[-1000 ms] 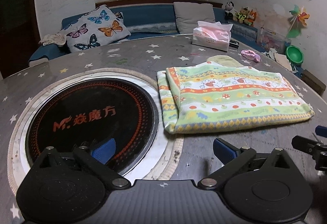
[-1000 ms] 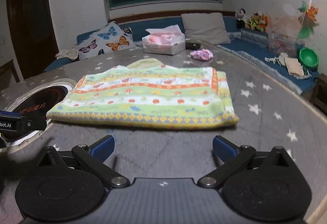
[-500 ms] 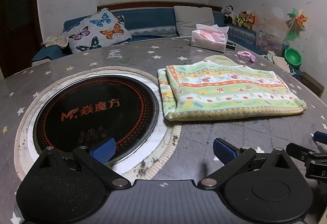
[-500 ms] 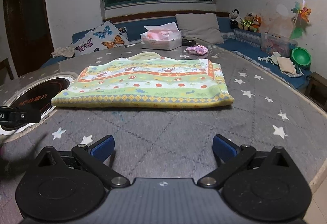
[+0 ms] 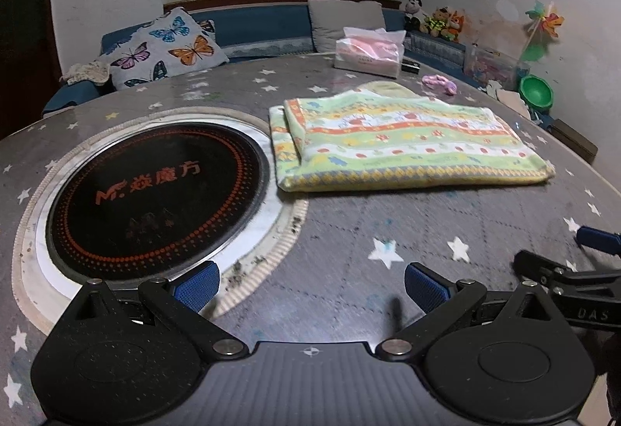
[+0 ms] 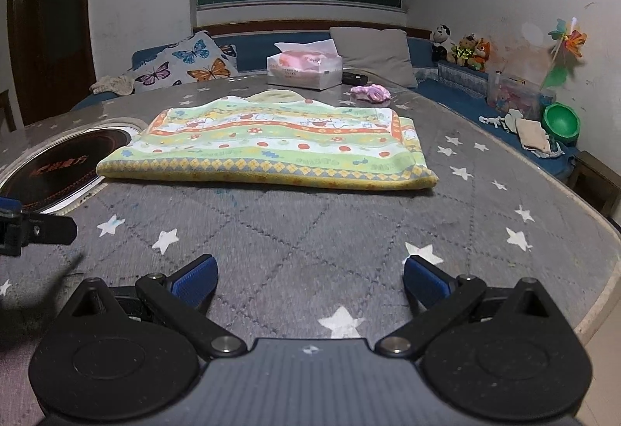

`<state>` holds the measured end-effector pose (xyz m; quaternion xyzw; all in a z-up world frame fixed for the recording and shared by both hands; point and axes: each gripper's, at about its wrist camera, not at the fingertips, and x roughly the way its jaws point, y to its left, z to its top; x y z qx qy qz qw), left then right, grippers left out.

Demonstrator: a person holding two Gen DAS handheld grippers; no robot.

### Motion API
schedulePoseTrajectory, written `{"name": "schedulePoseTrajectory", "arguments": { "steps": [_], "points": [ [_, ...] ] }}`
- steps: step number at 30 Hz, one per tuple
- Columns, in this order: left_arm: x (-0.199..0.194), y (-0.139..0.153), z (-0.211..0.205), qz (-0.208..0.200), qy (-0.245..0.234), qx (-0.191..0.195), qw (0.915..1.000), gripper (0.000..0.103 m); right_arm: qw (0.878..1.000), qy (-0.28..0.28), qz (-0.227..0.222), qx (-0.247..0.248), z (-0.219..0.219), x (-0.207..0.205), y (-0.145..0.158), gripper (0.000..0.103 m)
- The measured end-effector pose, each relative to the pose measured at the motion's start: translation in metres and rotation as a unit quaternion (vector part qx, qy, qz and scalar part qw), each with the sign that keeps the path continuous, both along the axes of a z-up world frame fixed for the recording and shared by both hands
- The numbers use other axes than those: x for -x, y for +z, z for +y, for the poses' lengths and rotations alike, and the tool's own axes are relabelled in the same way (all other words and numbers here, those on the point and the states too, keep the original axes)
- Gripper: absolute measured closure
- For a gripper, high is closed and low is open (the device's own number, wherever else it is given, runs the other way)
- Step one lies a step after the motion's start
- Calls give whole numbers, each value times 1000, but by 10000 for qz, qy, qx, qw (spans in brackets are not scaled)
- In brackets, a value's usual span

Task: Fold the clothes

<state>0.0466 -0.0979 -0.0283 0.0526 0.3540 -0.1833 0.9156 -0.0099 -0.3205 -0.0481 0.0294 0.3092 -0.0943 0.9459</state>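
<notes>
Garment [image 5: 403, 142]: folded flat, mid-table [image 6: 349, 232], beside the round hob [image 5: 155, 197].
Left gripper [image 5: 310, 282]: fingers spread, empty, near edge.
Right gripper [image 6: 308, 280]: fingers spread, empty.

Folded garment [image 6: 271, 150]: pale green, white and orange stripes, small red motifs, yellow diamond border at near edge
Table [image 6: 310, 232]: grey quilted, white stars
Hob disc [image 5: 155, 193], left: black, orange dot ring and lettering
Far cushion [image 5: 167, 53]: white, multicoloured butterflies
Fingertips [image 6: 194, 280]: blue pads, black arms
</notes>
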Motion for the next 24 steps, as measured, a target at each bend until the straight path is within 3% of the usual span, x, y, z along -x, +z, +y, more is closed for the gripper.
{"name": "schedulePoseTrajectory", "arguments": {
  "steps": [24],
  "points": [
    [15, -9, -11, 137, -115, -234, 9996, 0, 10000, 3, 6, 13, 6, 11, 1, 0]
  ]
}}
